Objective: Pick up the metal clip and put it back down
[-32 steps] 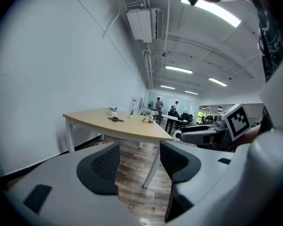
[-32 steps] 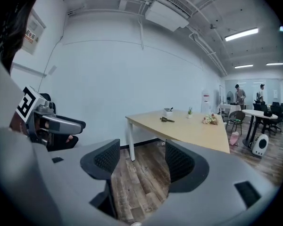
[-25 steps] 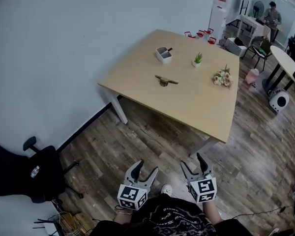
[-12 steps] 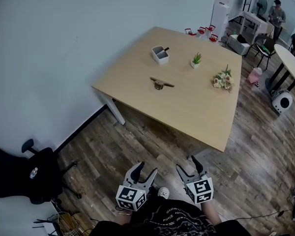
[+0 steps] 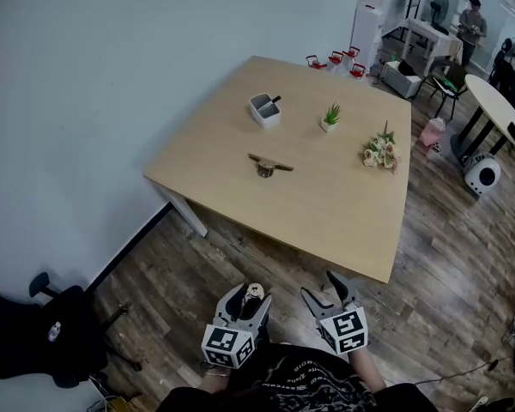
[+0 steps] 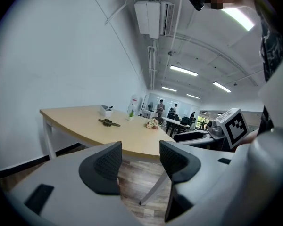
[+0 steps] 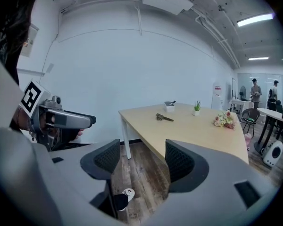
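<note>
Showing both tools held low, close to the person's body above the wood floor (image 5: 240,247): the left gripper (image 5: 249,298) and the right gripper (image 5: 321,287) sit side by side, each with its jaws spread apart and nothing between them. Well apart from both, the metal clip (image 5: 269,165) lies flat on the light wooden table (image 5: 326,196), towards the side nearest the wall. Farther across the tabletop stand a white holder (image 5: 263,109), a small potted plant (image 5: 330,117) and a bunch of flowers (image 5: 378,153).
</note>
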Demonstrator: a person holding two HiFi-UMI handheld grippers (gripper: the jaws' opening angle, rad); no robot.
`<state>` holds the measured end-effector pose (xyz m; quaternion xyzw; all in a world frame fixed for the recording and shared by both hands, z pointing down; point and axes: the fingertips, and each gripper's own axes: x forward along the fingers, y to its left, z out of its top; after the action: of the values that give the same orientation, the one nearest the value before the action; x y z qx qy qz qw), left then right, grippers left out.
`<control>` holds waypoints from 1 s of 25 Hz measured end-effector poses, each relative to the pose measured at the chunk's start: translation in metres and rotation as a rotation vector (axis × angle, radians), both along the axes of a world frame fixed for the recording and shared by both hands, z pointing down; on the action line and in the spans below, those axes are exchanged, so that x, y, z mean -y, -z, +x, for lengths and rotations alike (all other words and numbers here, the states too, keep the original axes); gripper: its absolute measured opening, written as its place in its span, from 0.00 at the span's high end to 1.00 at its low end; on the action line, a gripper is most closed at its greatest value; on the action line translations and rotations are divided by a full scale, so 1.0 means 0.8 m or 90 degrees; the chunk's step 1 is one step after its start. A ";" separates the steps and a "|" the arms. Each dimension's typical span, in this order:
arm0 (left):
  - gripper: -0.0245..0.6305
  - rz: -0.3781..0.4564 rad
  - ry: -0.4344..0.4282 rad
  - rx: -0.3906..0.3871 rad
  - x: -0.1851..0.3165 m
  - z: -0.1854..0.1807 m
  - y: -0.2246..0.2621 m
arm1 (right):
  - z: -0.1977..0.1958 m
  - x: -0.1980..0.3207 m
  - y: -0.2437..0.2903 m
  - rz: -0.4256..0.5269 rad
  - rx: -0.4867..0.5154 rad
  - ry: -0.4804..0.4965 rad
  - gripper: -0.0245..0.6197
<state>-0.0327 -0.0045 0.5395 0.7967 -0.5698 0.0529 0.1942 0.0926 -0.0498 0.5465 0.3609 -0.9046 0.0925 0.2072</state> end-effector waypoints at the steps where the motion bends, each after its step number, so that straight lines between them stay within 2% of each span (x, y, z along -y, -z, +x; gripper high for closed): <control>1: 0.58 0.003 -0.002 -0.001 0.014 -0.008 0.001 | -0.007 0.013 0.004 0.006 -0.001 -0.004 0.50; 15: 0.58 0.020 -0.077 0.002 0.218 -0.103 0.013 | -0.110 0.174 0.018 0.011 -0.027 -0.031 0.50; 21: 0.58 0.024 -0.103 0.030 0.275 -0.143 0.018 | -0.150 0.247 0.035 0.047 -0.030 -0.041 0.50; 25: 0.58 0.022 -0.088 0.043 0.298 -0.172 0.016 | -0.172 0.293 0.050 0.080 -0.049 -0.023 0.50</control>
<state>-0.1703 -0.2430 0.5270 0.8353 -0.5204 0.0827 0.1569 -0.0447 -0.2842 0.5068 0.3930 -0.8932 0.0251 0.2172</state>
